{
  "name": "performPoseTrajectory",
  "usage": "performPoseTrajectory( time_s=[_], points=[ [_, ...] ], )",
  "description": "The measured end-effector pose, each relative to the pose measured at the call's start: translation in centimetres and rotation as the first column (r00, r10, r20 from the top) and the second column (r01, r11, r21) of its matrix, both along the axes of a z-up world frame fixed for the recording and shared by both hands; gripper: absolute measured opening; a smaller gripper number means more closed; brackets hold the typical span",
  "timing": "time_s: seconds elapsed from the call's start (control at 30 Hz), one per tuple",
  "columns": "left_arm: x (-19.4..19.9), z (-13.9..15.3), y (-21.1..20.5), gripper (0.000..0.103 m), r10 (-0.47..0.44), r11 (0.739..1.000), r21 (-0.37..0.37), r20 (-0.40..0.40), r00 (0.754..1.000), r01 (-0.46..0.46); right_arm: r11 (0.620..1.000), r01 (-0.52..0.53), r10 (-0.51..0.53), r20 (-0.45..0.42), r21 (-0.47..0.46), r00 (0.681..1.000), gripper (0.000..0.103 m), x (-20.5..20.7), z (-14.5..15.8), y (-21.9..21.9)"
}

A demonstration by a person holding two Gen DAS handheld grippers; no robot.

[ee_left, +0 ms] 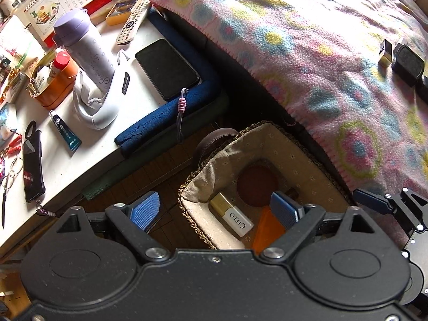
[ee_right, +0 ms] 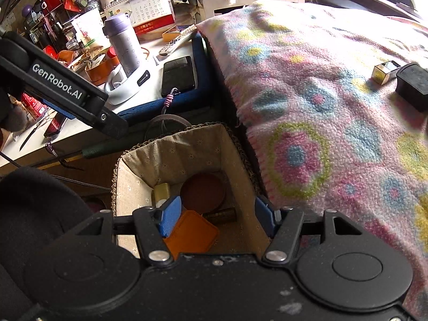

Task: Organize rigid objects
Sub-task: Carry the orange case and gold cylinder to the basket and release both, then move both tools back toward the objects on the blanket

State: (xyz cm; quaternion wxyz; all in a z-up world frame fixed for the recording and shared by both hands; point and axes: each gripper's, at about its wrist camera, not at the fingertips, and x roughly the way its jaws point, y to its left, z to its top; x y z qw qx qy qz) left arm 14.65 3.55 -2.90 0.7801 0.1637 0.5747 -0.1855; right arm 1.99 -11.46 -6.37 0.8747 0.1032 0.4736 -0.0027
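A cloth-lined woven basket [ee_left: 184,206] [ee_right: 171,137] stands on the floor between the table and the bed. In it lie a gold-and-white CIELO box [ee_left: 231,214] [ee_right: 161,191], a round dark-red tin [ee_left: 256,184] [ee_right: 203,192], an orange box [ee_left: 267,227] [ee_right: 191,234] and a dark cylinder [ee_right: 220,215]. My left gripper [ee_left: 215,210] hangs open over the basket with nothing between its pads. My right gripper [ee_right: 217,216] is open above the basket too, holding nothing. On the blanket rest a small gold box [ee_left: 385,53] [ee_right: 383,72] and a black object [ee_left: 408,64] [ee_right: 413,85].
The flowered blanket [ee_left: 321,53] covers the bed at right. The white table [ee_left: 67,165] at left carries a purple flask [ee_left: 83,45], a phone [ee_left: 167,68], a remote [ee_left: 132,21], a tube, glasses and an orange tin. Dark wooden floor shows beside the basket.
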Motion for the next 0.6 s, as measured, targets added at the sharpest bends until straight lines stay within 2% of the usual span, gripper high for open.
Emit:
performPoseTrajectory(
  time_s=[0.6],
  points=[
    [-0.20,0.07,-0.13,0.088,-0.012,1.000,0.013,0.023,1.000,0.012,1.000,-0.001,0.001,-0.004,0.005,1.000,0.063,-0.05,0.01,0.05]
  ],
)
